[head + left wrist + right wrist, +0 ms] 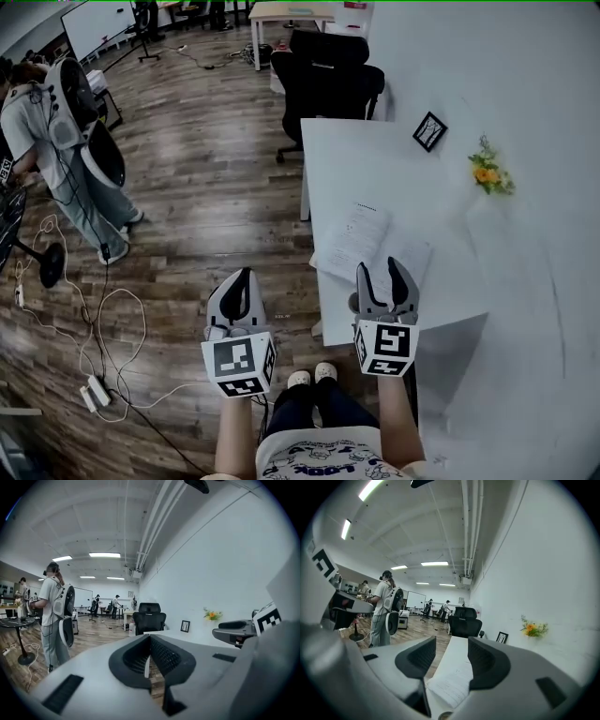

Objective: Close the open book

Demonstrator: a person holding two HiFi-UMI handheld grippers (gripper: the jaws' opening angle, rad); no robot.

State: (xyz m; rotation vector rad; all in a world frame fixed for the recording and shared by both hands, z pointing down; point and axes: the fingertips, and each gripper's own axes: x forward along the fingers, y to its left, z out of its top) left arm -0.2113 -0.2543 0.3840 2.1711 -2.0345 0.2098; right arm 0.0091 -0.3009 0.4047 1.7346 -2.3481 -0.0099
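Observation:
An open book [368,240] with white pages lies flat near the front left corner of the white table [375,155]. My right gripper [387,269] hovers over the book's near edge, open, nothing between its fingers. In the right gripper view the book's page [451,682] shows through the gap of the right gripper [451,649]. My left gripper [243,276] hangs over the wooden floor left of the table, apart from the book, with its jaws closed together. The left gripper view shows the left gripper [149,641] with pads meeting and nothing held.
A small black picture frame [429,131] and orange flowers [488,174] stand at the table's far side by the white wall. A black office chair [328,77] sits behind the table. A person with a backpack [67,141] stands at left; cables [98,323] cross the floor.

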